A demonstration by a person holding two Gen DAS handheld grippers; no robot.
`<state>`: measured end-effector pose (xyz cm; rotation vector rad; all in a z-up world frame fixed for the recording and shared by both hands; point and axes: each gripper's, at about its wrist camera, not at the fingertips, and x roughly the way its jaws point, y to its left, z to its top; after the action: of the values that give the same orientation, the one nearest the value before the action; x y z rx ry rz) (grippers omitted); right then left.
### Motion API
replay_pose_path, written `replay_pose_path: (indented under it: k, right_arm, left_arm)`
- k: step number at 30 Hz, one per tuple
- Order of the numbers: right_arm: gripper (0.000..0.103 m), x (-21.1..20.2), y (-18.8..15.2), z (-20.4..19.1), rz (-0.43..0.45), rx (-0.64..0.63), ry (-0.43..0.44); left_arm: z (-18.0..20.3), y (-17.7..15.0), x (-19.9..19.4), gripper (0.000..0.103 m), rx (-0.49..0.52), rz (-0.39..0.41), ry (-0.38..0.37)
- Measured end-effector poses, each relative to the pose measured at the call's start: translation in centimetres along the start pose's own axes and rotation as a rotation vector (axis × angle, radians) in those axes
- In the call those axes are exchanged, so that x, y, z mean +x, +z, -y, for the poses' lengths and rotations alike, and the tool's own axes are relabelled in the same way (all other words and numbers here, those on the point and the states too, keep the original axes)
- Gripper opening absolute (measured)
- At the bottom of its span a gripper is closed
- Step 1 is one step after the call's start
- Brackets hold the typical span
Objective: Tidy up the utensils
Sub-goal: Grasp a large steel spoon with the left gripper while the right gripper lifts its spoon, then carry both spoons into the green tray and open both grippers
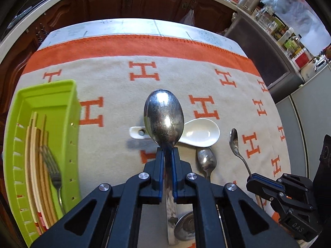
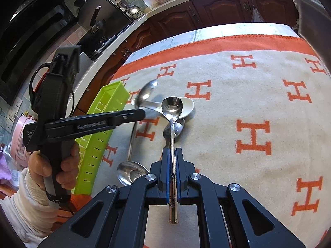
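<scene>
My left gripper [image 1: 167,152] is shut on the handle of a large steel spoon [image 1: 163,115], held above the cloth; the spoon also shows in the right wrist view [image 2: 145,92]. My right gripper [image 2: 172,152] is shut on a small slim teaspoon [image 2: 171,106], also in the left wrist view [image 1: 234,139]. On the cloth lie a white ceramic spoon [image 1: 201,132], a small steel spoon [image 1: 206,161] and a steel ladle [image 2: 130,172]. A green tray [image 1: 68,91] at the left holds chopsticks [image 1: 34,155] and a fork [image 1: 52,169].
The table wears a beige cloth with orange H letters [image 2: 253,136] and an orange border. Dark wooden cabinets [image 1: 134,0] stand beyond the far edge. A grey cabinet with bottles [image 1: 289,41] is to the right. The person's hand [image 2: 51,165] holds the left gripper.
</scene>
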<state>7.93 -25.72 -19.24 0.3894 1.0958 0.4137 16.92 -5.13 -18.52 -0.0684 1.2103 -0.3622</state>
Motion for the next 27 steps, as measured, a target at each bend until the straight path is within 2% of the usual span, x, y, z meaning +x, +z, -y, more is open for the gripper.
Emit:
replay_pose_path:
  k: [5, 14, 27]
  right_arm:
    - [0.004, -0.6, 0.0, -0.9, 0.015, -0.009, 0.014]
    - [0.004, -1.7, -0.3, -3.0, 0.027, -0.033, 0.043]
    - [0.004, -1.7, -1.9, -8.7, 0.005, -0.133, 0.082]
  left_arm:
    - [-1.4, -1.0, -1.8, 0.004, -0.031, 0.027, -0.038]
    - [-1.6, -3.1, -5.4, 0.004, -0.027, 0.086, -0.077]
    - [-2.3, -6.3, -11.5, 0.004, -0.021, 0.193, -0.118]
